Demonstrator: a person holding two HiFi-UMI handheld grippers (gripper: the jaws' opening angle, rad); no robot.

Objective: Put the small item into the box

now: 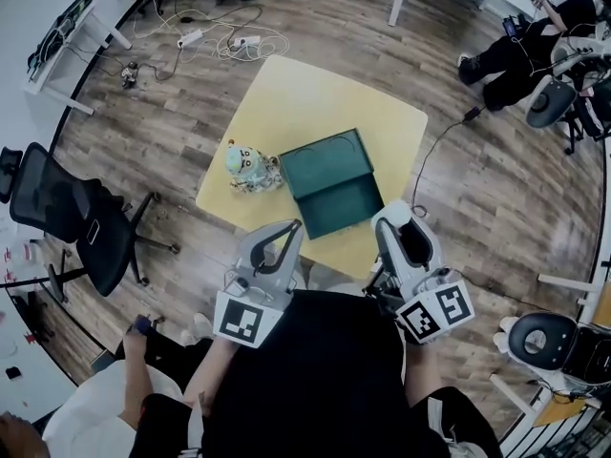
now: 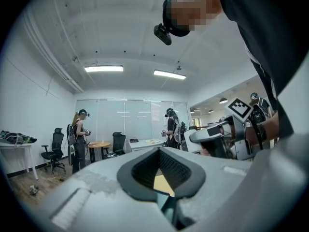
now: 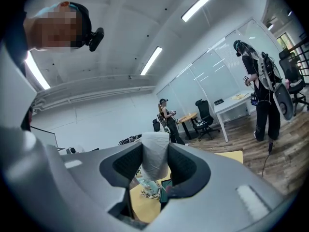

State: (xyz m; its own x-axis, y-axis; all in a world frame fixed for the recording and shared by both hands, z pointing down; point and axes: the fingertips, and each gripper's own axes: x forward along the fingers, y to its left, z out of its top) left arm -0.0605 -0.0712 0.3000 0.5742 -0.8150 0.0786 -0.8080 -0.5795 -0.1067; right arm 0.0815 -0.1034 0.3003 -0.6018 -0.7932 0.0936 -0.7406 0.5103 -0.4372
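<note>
The small item, a toy with a teal head (image 1: 250, 168), lies on the yellow table (image 1: 315, 93) just left of the open dark green box (image 1: 332, 181). Both grippers hang close to my body at the table's near edge, short of the box. My left gripper (image 1: 294, 225) is shut with nothing in it; in its own view (image 2: 159, 151) the jaws meet at the tip. A pale grey piece (image 3: 154, 158) fills the gap between the pads of my right gripper (image 1: 387, 216) and touches both. I cannot tell what that piece is. The toy (image 3: 148, 187) shows below it.
A black office chair (image 1: 67, 218) stands left of the table and cables (image 1: 220, 36) lie on the floor behind it. One person sits at the far right (image 1: 525, 46) and another crouches at lower left (image 1: 105, 408). A white stool (image 1: 535, 337) is at my right.
</note>
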